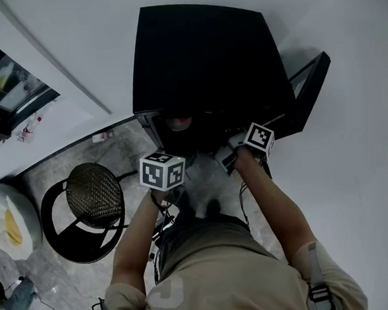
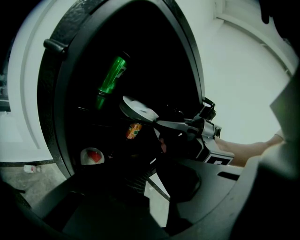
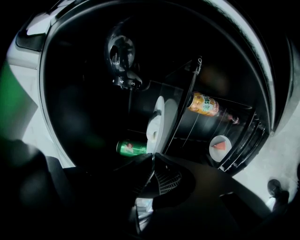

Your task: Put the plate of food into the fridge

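Note:
The small black fridge [image 1: 200,58] stands with its door [image 1: 309,90] swung out to the right. Both grippers reach into its opening. In the right gripper view the white plate [image 3: 157,122] shows edge-on inside the fridge, and my right gripper [image 3: 152,157] is shut on its near rim. The left gripper view shows the same plate [image 2: 138,108] from the side, with the right gripper [image 2: 161,124] clamped on it. My left gripper [image 2: 157,159] sits lower, its tips together, and I see nothing between them. The food on the plate is mostly hidden.
Inside the fridge are a green can [image 2: 111,77], an orange can [image 3: 204,104] and a white cup with a red mark [image 3: 219,146], on wire shelves. A round black stool [image 1: 94,194] stands on the floor to the left. A white wall is behind the fridge.

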The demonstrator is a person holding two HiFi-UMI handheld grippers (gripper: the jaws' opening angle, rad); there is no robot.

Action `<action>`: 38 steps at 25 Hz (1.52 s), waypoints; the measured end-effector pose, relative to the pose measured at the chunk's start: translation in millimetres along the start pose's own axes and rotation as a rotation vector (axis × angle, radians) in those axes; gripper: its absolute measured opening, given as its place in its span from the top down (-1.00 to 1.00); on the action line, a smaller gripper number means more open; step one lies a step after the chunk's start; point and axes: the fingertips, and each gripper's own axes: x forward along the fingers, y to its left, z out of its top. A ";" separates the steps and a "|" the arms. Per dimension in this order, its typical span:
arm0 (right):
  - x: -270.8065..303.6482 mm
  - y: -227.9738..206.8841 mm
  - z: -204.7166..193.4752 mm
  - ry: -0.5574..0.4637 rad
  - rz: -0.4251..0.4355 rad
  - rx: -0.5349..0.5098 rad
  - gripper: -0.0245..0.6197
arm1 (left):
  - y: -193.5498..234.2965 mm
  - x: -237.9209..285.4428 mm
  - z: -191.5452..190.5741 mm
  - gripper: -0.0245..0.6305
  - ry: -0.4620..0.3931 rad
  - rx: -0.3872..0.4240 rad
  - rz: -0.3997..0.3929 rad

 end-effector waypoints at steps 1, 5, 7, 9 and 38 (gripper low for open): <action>-0.3 0.2 -0.1 0.000 -0.003 -0.001 0.83 | -0.5 -0.2 0.5 0.79 -0.001 0.000 0.000; -1.9 0.8 -0.7 -0.002 -0.022 0.004 0.83 | -2.7 -1.0 2.7 0.79 -0.005 0.002 0.000; -2.4 1.1 0.5 -0.015 -0.017 0.001 0.83 | -2.0 -1.4 3.5 0.79 -0.008 0.003 0.003; -5.2 3.6 0.7 -0.035 -0.001 0.003 0.83 | -0.1 -3.0 4.0 0.79 -0.011 0.001 0.010; -0.5 -0.9 1.1 0.007 -0.052 -0.142 0.83 | -1.8 -12.8 0.5 0.80 -0.029 0.003 0.034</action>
